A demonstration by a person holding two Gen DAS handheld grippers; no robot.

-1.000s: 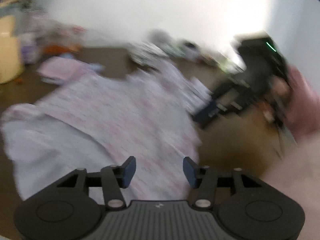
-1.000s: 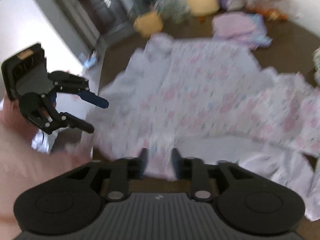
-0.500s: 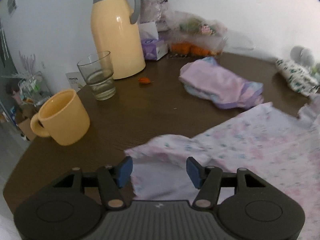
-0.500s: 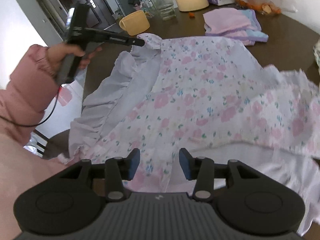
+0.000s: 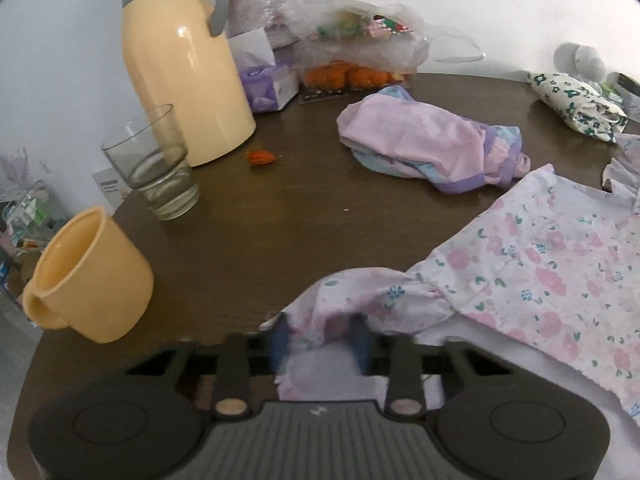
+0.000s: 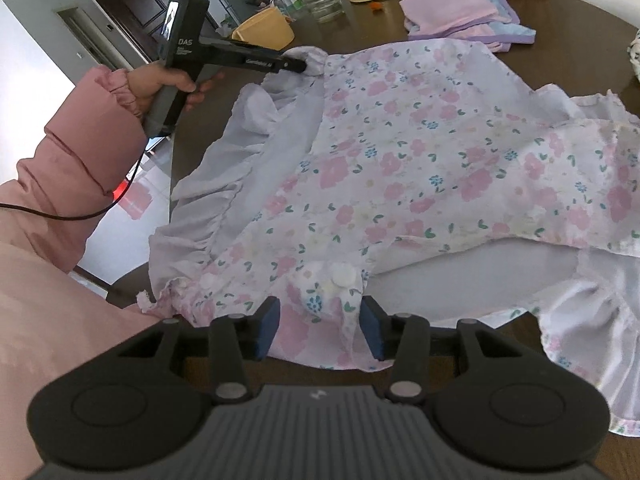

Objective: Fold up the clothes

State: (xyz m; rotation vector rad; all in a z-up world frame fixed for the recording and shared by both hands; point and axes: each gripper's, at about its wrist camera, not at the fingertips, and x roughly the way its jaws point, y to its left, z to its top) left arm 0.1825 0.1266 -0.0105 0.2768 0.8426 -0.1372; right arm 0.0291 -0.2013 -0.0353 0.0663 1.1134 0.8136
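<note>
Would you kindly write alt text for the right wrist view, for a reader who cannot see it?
A floral garment lies spread on a dark table, its near hem between the open jaws of the right gripper. At far left, a pink-sleeved hand holds the left gripper at the garment's far corner.

Bare table (image 5: pixel 256 240) between mug (image 5: pixel 90 280) at near left and floral garment (image 5: pixel 540 256) at right: room to pass. Glass (image 5: pixel 154 164) and jug (image 5: pixel 180 68) block far left. Folded pink clothes (image 5: pixel 428 136) sit far centre, tissue box (image 5: pixel 268 84) and fruit bag (image 5: pixel 360 48) behind.
</note>
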